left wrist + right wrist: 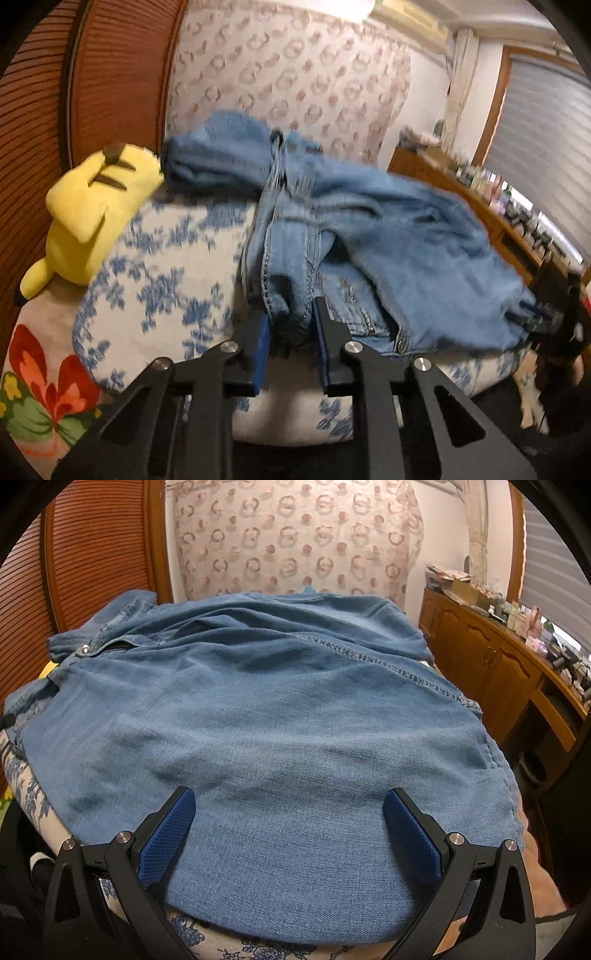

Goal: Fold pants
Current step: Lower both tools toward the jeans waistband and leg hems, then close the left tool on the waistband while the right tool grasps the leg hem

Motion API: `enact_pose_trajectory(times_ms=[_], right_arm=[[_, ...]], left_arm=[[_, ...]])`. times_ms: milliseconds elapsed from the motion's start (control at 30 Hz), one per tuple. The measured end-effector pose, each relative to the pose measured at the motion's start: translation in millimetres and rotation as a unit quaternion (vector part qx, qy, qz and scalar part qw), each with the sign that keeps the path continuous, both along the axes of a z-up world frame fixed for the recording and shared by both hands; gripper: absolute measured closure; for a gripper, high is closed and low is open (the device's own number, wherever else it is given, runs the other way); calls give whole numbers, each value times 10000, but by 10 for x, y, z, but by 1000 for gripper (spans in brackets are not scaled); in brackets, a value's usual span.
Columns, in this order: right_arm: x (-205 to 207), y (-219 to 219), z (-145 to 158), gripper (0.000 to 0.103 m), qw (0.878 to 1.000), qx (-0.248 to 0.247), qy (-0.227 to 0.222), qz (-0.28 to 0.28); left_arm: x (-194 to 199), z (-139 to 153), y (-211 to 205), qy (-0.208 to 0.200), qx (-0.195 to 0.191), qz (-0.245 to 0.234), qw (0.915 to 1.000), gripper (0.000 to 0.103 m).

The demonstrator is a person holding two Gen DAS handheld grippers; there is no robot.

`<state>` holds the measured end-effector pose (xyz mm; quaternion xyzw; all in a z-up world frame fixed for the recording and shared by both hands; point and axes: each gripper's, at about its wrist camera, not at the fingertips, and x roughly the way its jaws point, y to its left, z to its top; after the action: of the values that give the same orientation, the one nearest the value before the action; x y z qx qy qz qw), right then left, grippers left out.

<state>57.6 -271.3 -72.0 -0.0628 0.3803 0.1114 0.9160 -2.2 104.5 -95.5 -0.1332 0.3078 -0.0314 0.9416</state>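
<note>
denim pants [388, 236]: crumpled across the blue-flowered bedspread [155, 280]
left gripper [291, 325]: clamped on a bunched seam at the near edge
right gripper [288, 812]: jaws wide apart over flat denim
yellow plush [88, 206]: far left

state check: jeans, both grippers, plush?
jeans: crumpled, unfolded, spread over the floral bedding
left gripper: closed on a bunched jeans edge
right gripper: jaws wide open over flat denim, gripping nothing
yellow plush toy: lying on its side beside the jeans
</note>
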Motion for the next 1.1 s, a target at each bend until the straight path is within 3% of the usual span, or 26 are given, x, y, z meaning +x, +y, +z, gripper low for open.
enact_pose_trajectory(times_ms=[200, 567, 867, 967, 1100], right_arm=[[-13, -22, 16, 3, 10000, 11, 51, -3], [-129, 150, 278, 37, 9976, 470, 65, 504], [-189, 481, 557, 53, 9914, 732, -68, 1081], [-236, 548, 592, 64, 9907, 770, -94, 1119], [-254, 587, 589, 67, 9871, 1052, 36, 1203]], left_arm=[[72, 278, -77, -258, 113, -120, 9995, 87], [385, 715, -313, -692, 487, -374, 9957, 89], [763, 953, -497, -875, 887, -486, 9910, 90], [887, 998, -507, -901, 888, -476, 9908, 90], [1039, 1023, -500, -894, 801, -462, 9917, 90]])
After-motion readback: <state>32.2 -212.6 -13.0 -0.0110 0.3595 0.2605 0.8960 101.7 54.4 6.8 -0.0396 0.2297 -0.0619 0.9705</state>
